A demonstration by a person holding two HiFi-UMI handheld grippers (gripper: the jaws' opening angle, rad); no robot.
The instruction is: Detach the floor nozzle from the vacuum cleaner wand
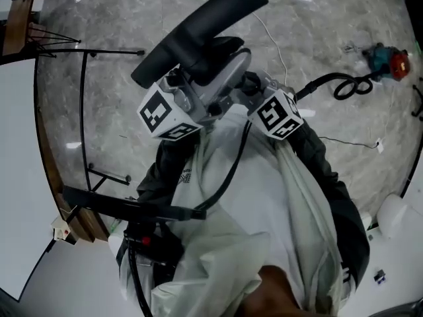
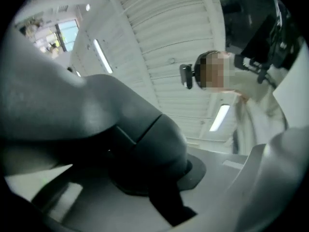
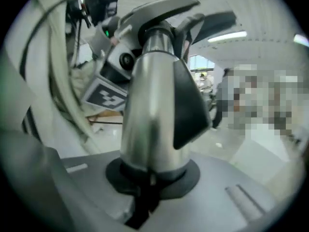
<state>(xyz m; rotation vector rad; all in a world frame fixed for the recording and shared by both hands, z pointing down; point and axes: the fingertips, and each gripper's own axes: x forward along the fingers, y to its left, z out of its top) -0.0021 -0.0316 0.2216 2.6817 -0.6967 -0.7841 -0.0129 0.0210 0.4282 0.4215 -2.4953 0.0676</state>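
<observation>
The dark floor nozzle point(image 1: 198, 25) is held up in front of the person's chest, its long head slanting up to the right. My left gripper point(image 1: 198, 101) is shut on the nozzle's dark grey neck point(image 2: 120, 139), which fills the space between its jaws point(image 2: 159, 192). My right gripper point(image 1: 254, 94) is shut on the silver wand tube point(image 3: 149, 120), which stands upright between its jaws point(image 3: 149, 178) and runs up toward the nozzle head point(image 3: 164, 8). The left gripper's marker cube point(image 3: 104, 95) shows just behind the tube. I cannot tell whether tube and nozzle are still joined.
On the marble floor to the far right lies a teal and red tool point(image 1: 386, 58) with a coiled black hose point(image 1: 350, 84). A thin black rack frame point(image 1: 86, 111) stands on the left beside a white board point(image 1: 20, 177). A black bar point(image 1: 125, 207) crosses near the person's waist.
</observation>
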